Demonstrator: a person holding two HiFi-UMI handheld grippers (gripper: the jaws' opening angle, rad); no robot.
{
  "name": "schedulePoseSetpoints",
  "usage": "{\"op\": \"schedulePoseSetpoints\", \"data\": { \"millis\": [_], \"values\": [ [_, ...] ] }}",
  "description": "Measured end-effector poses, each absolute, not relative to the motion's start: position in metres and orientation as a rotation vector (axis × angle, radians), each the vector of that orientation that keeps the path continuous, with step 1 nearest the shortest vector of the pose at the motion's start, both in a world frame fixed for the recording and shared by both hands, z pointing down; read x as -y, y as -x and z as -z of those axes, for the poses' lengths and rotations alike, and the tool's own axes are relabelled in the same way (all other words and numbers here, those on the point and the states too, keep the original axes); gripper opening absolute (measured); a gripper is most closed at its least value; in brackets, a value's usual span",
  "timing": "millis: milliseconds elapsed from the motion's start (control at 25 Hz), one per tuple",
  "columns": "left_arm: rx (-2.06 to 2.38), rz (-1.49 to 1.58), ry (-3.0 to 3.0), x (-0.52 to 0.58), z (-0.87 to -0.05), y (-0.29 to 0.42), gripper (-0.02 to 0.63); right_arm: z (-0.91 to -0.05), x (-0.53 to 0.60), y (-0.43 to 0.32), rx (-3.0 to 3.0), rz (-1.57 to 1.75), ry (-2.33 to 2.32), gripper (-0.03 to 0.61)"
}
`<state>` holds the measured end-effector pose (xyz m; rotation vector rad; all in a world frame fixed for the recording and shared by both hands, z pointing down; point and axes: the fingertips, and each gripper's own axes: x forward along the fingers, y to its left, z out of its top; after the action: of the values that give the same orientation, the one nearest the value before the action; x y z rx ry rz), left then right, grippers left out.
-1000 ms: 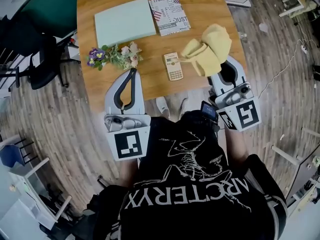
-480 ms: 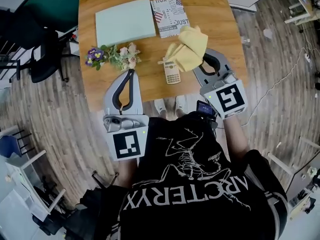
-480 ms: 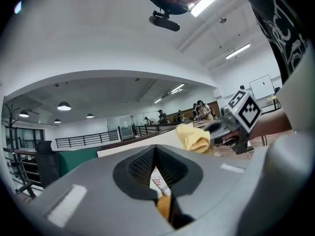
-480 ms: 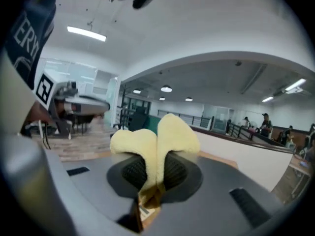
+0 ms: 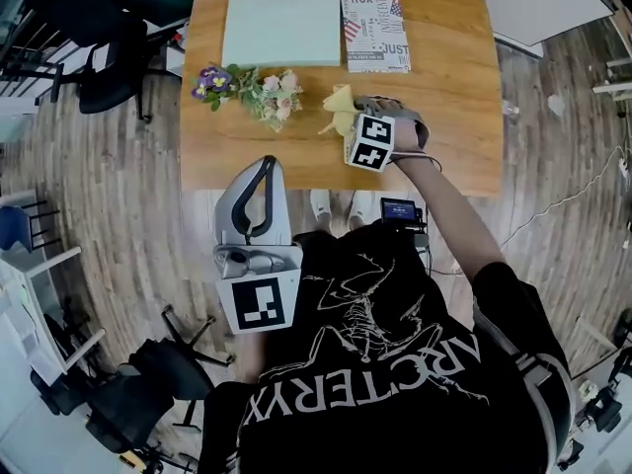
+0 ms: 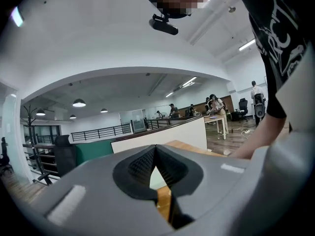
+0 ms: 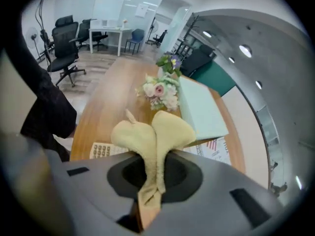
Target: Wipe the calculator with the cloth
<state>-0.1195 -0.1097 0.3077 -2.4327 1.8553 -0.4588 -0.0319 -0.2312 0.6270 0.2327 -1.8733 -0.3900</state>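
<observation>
My right gripper [image 5: 348, 124] is shut on the yellow cloth [image 5: 339, 110] and holds it low over the wooden table [image 5: 449, 117], just right of the flowers. In the head view the calculator is hidden under the cloth and the gripper's marker cube. The right gripper view shows the cloth [image 7: 156, 129] bunched out of the jaws of the right gripper [image 7: 155, 157], and a strip of the calculator's keys [image 7: 102, 150] just beneath it on the left. My left gripper [image 5: 267, 163] hangs shut and empty off the table's near edge, and the left gripper view shows its closed tips [image 6: 156, 149].
A pale green pad [image 5: 281, 28] and a patterned booklet [image 5: 375, 33] lie at the table's far side. A small flower bunch [image 5: 252, 87] lies left of the cloth. Black chairs [image 5: 109, 57] stand left of the table, over wooden floor.
The right gripper has carried the cloth left and forward from the table's right side onto the calculator, which it now covers. The left gripper has stayed near the table's front edge.
</observation>
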Motion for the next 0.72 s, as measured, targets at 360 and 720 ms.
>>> {"op": "schedulePoseSetpoints", "data": {
  "millis": [360,720],
  "values": [
    [-1.909,0.502,2.386,0.095,-0.311,0.127,0.009,-0.701,0.245,0.034,1.776,0.355,-0.238,0.052],
    [-1.809,0.487,2.455,0.105,-0.31,0.112,0.009,-0.7,0.227,0.034,1.791,0.326,-0.223,0.052]
  ]
}}
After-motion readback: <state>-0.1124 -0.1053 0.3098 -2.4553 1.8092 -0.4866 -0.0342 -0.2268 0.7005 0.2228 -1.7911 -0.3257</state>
